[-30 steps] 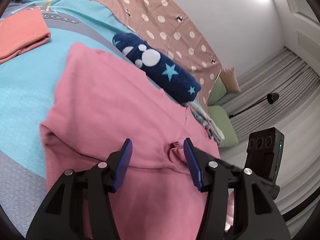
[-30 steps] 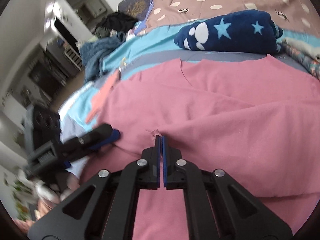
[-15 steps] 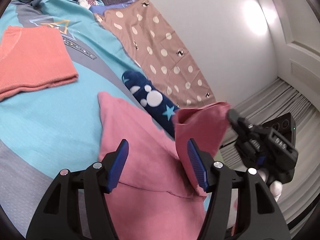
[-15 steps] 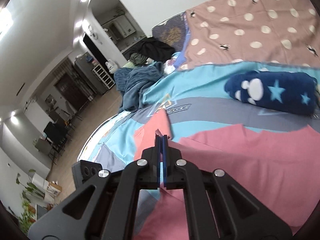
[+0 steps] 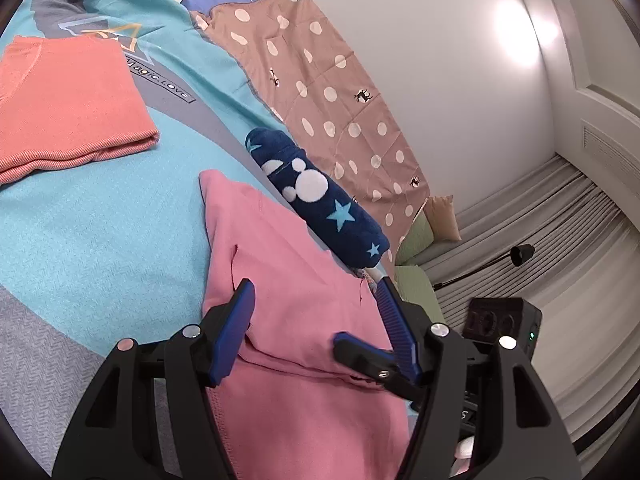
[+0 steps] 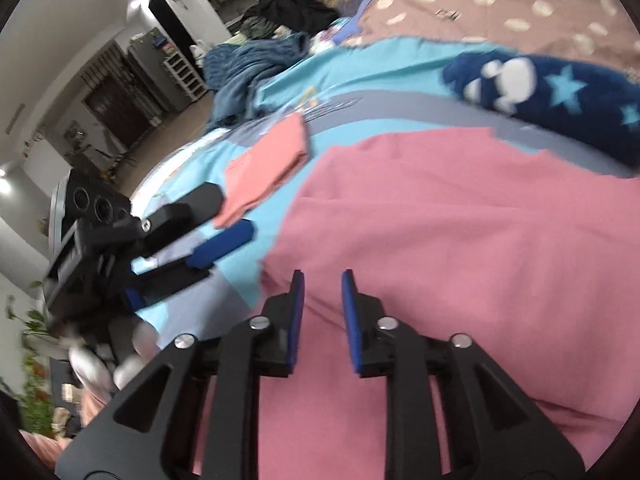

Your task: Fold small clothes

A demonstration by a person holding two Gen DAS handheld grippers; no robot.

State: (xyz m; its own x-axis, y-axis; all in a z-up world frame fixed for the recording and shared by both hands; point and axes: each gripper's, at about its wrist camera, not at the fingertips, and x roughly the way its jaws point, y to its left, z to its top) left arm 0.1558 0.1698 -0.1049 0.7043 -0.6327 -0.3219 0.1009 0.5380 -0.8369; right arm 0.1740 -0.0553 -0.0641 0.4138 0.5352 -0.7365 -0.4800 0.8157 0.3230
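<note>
Pink garment (image 5: 280, 292) is spread on the bed (image 5: 100, 232), just beside the navy starry roll (image 5: 320, 200), with one layer seen folded over near the jaws in the left view. Left gripper (image 5: 316, 320) is hung over it with jaws released and wide, nothing pinched. Right gripper (image 6: 322, 292) has jaws that have just been opening, parted now over the pink cloth, nothing seen gripped between them.

Only the left view gets the white wall, the door and the grey curtains (image 5: 560, 280); only the right view gets the room beyond the bed, the dark clothes pile (image 6: 296, 8) and a blurry bit of the person's hand (image 6: 120, 360).

Counted: one pink garment, one folded orange piece (image 5: 68, 104), one navy roll, one polka-dot brown cover (image 5: 332, 88), two grippers.
</note>
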